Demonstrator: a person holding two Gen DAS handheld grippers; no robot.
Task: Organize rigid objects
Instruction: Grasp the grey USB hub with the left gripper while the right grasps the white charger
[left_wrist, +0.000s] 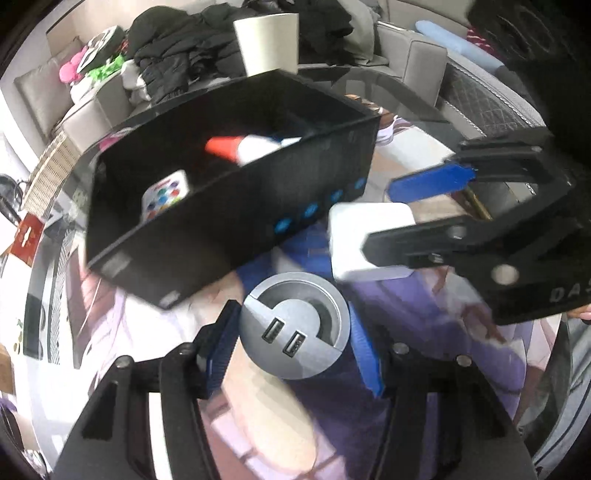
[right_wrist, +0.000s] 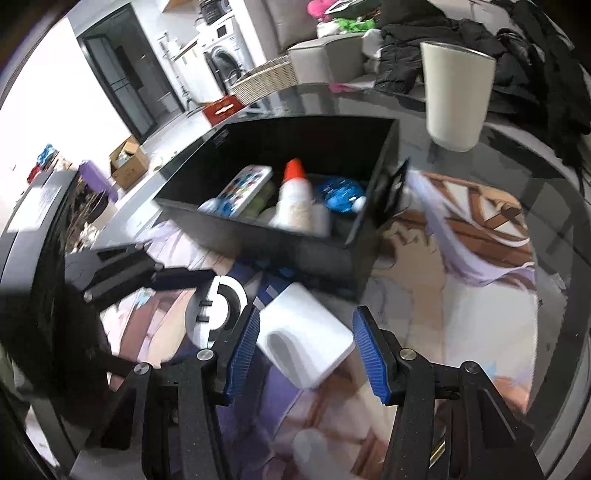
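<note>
two grippers sit low in their frames, each around its own item. at the bottom centre of the left wrist view, the left gripper (left_wrist: 295, 347) has its blue ribbed pads pressed to both sides of a grey round usb hub with two ports (left_wrist: 294, 334), clenched on it. in the right wrist view that hub (right_wrist: 216, 306) shows at centre left, pale and blurred.

the right gripper (right_wrist: 306, 343) at bottom centre of its view brackets a white rounded-square plastic charger block (right_wrist: 306, 334); the left pad touches it, while a gap shows at the right pad, so i cannot tell if it is truly gripped. in the left view the same block (left_wrist: 354, 240) lies at centre right between the right gripper's fingers (left_wrist: 428, 184).

a black rectangular open box (left_wrist: 306, 173) fills the upper centre, holding a white glue bottle with an orange cap (right_wrist: 295, 199), a white remote with coloured buttons (right_wrist: 245, 186) and a blue packet (right_wrist: 341, 194). a cream tapered cup (right_wrist: 456, 96) stands in the upper right behind it. everything rests on a printed illustrated mat (right_wrist: 461, 295) over a dark glass table (right_wrist: 546, 166).
</note>
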